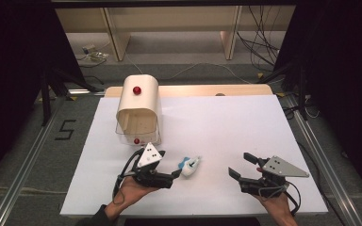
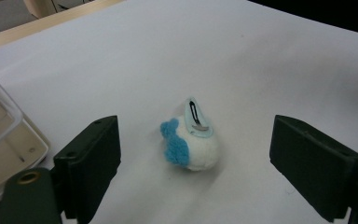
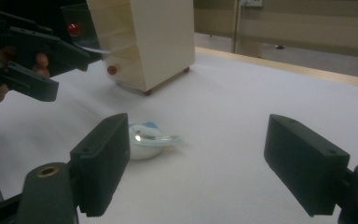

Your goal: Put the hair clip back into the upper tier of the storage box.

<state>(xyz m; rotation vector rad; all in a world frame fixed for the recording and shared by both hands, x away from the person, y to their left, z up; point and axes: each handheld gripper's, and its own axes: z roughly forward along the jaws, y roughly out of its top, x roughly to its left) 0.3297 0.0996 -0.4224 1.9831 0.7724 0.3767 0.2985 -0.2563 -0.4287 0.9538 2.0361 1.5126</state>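
A small white fluffy ball with a blue tuft and a pale hair clip on it (image 1: 189, 166) (image 2: 192, 137) (image 3: 148, 141) lies on the white table. My left gripper (image 1: 175, 171) (image 2: 193, 163) is open just left of it, jaws wide on either side of the ball and nothing gripped. Farther right, near the front edge, my right gripper (image 1: 242, 165) (image 3: 196, 161) is open too and empty, pointing toward the ball. In the right gripper view the left gripper (image 3: 42, 58) shows at upper left, held by a hand.
A cream bread-bin style box (image 1: 138, 108) (image 3: 142, 39) with red knobs and a clear flap stands at the back left, close behind the left gripper. The white table surface (image 1: 231, 122) stretches right. Cables lie on the floor (image 1: 264, 42) beyond.
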